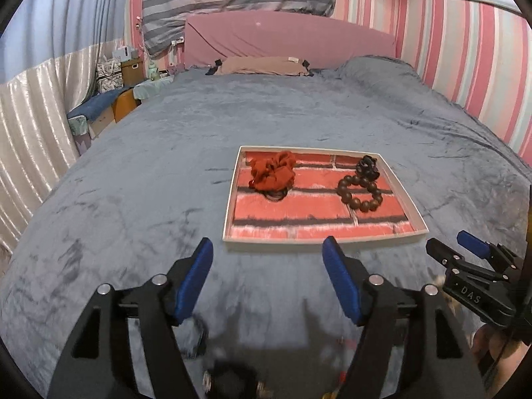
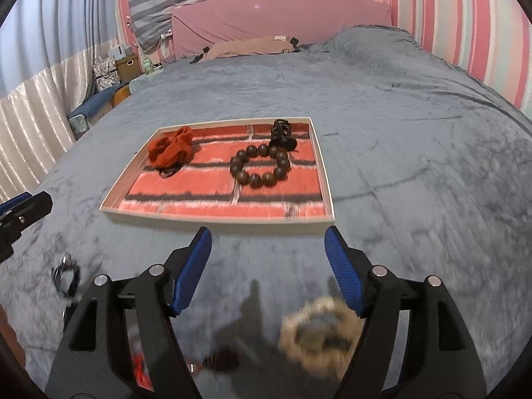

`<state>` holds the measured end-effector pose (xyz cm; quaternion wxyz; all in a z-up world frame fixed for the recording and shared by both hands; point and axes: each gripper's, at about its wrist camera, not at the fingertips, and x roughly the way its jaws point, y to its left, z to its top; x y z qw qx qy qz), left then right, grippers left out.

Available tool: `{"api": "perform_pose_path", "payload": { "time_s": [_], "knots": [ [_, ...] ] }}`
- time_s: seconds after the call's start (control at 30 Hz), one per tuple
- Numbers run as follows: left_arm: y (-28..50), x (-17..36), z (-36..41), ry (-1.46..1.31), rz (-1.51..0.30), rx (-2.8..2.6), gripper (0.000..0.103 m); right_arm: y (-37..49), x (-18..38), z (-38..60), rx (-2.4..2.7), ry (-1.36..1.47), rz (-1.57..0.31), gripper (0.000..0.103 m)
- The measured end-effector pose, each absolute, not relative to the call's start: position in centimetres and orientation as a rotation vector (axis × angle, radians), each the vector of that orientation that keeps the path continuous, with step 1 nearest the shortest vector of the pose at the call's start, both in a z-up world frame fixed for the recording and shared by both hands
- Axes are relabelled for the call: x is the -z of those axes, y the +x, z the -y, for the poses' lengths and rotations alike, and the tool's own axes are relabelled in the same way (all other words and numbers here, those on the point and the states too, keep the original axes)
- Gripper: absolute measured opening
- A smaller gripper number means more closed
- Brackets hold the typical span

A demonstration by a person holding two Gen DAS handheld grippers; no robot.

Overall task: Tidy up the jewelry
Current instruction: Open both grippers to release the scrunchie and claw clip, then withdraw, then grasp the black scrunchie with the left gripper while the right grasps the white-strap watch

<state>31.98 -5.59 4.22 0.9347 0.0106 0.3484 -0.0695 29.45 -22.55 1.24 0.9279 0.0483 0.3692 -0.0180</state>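
A shallow white-rimmed tray lined with a red brick pattern lies on the grey-blue bedspread. In it are an orange scrunchie, a ring of dark wooden beads and a black hair clip. My left gripper hovers open just short of the tray's near edge, nothing between its blue pads. My right gripper is open too, also short of the tray. A fuzzy beige scrunchie, blurred, lies on the bed beneath its right finger.
Thin black hair ties lie on the bedspread at the left, and a dark blurred item and something red sit under the right gripper. A pillow and pink headboard are at the far end, with striped wall on the right.
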Motion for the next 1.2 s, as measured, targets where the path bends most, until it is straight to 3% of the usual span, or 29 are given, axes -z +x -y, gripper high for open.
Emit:
{"api": "perform_pose_path", "payload": {
  "time_s": [0.37, 0.63, 1.2],
  "knots": [
    [24.2, -0.9, 1.8, -0.003, -0.703, 0.091, 0.077, 20.4, 1.5, 22.0, 0.058, 0.039, -0.711, 0.074],
    [20.5, 3.0, 0.8, 0.029, -0.707, 0.103, 0.077, 16.3, 3.7, 22.6, 0.088, 0.008, -0.714, 0.074],
    [20.4, 5.9, 0.2, 0.017, -0.748, 0.107, 0.077, 12.0, 4.9, 27.6, 0.240, -0.026, -0.715, 0.075]
  ]
}}
